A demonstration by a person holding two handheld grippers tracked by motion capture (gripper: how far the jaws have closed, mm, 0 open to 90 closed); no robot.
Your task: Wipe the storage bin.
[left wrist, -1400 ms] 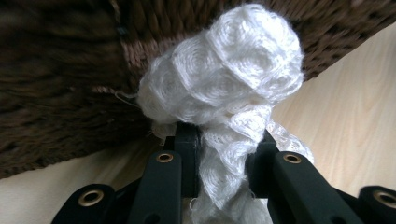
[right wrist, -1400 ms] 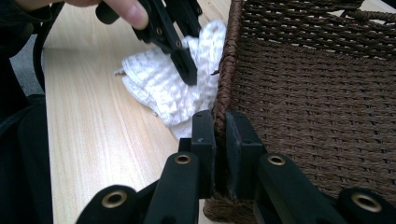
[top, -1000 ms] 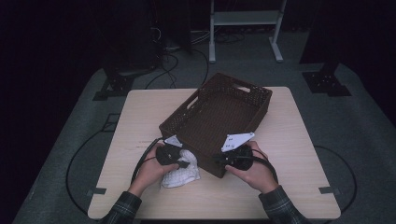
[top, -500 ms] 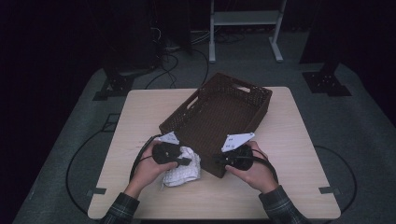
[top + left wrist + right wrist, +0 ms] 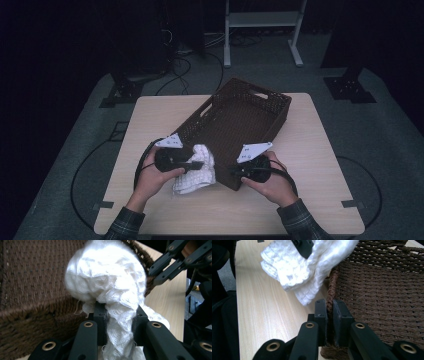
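cloth (image 5: 105,287) of white, loosely knitted or waffle-textured fabric bunches into a soft rounded lump above the left gripper (image 5: 117,317), whose black jaws are pressed together on a narrow twisted neck of it; in the high view the same cloth (image 5: 197,172) hangs just off the near left corner of the basket (image 5: 240,112), part of it drooping toward the table (image 5: 150,115); the basket is dark brown woven wicker, rectangular with cut-out handles, sitting askew on the pale wood-grain tabletop; its rim is a thick braided cord, and its walls show a tight ribbed weave; the right gripper (image 5: 330,312) has its jaws clamped on that braided rim at the near edge, the cord running straight up between the pads; the left hand (image 5: 155,177) holds its gripper pointing sideways toward the basket, above the table; the right hand (image 5: 272,180) wraps its gripper from behind, aimed leftward at the basket's near wall; both forearms wear plaid sleeves (image 5: 122,227); grey three-cornered plates top each gripper.
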